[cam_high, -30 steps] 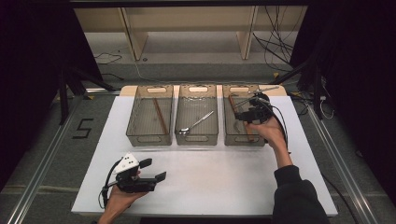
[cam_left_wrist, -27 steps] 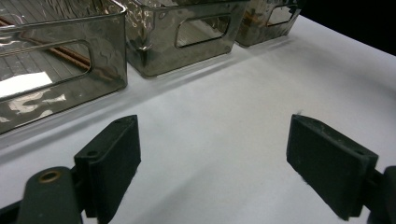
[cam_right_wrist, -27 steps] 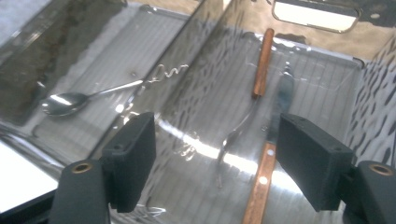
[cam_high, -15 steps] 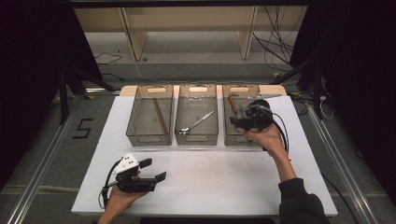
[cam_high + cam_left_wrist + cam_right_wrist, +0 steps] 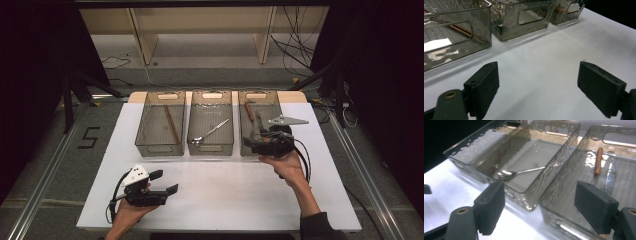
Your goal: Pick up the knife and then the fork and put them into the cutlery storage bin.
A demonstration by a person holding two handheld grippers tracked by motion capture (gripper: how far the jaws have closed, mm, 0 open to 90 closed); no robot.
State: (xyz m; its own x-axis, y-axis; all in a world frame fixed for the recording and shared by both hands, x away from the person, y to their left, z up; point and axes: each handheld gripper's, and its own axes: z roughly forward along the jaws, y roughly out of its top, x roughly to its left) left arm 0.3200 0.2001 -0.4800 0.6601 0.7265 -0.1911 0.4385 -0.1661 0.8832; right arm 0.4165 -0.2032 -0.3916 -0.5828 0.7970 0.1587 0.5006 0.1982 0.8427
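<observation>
Moved: right claw point(image 5: 251, 143) drew back from above the right clear plastic bin point(image 5: 260, 98) to its near edge, jaws just widening, empty.
Left claw point(image 5: 165, 183): released, resting on the white counter point(image 5: 225, 195).
Bin contents: wooden-handled knife point(image 5: 607, 176).

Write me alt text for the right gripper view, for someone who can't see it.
The right tongs stand open and empty above the near wall of the right-hand bin, which holds a knife with a brown handle. The middle bin beside it holds a silver spoon, and a third bin sits beyond on the white table.
</observation>
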